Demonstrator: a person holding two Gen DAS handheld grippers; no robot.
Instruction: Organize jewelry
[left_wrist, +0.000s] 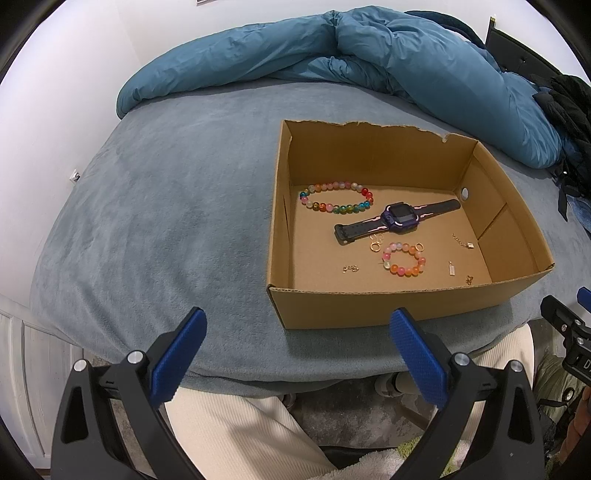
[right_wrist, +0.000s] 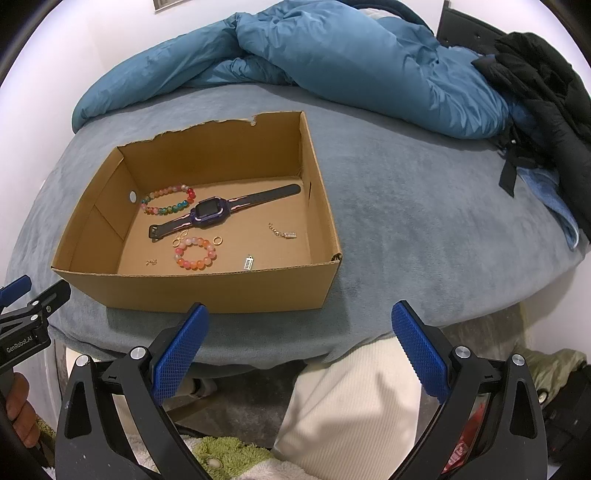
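Note:
An open cardboard box (left_wrist: 388, 306) (right_wrist: 207, 291) sits on the grey-blue bed. Inside lie a long multicolour bead bracelet (left_wrist: 336, 197) (right_wrist: 168, 201), a purple smartwatch (left_wrist: 397, 218) (right_wrist: 212, 214), a small pink-orange bead bracelet (left_wrist: 404, 259) (right_wrist: 195, 253), gold rings (left_wrist: 375, 244) (right_wrist: 180, 239), a chain with a charm (left_wrist: 461, 242) (right_wrist: 282, 232) and small charms (left_wrist: 452, 268) (right_wrist: 248, 263). My left gripper (left_wrist: 297, 332) is open and empty, below the box's near wall. My right gripper (right_wrist: 299, 328) is open and empty, near the box's right front corner.
A crumpled blue duvet (left_wrist: 332, 51) (right_wrist: 332, 55) lies at the back of the bed (left_wrist: 166, 206) (right_wrist: 424, 221). Black clothing (right_wrist: 546, 85) is piled at the right. The person's white trousers (left_wrist: 240, 424) (right_wrist: 362, 398) show below the bed edge.

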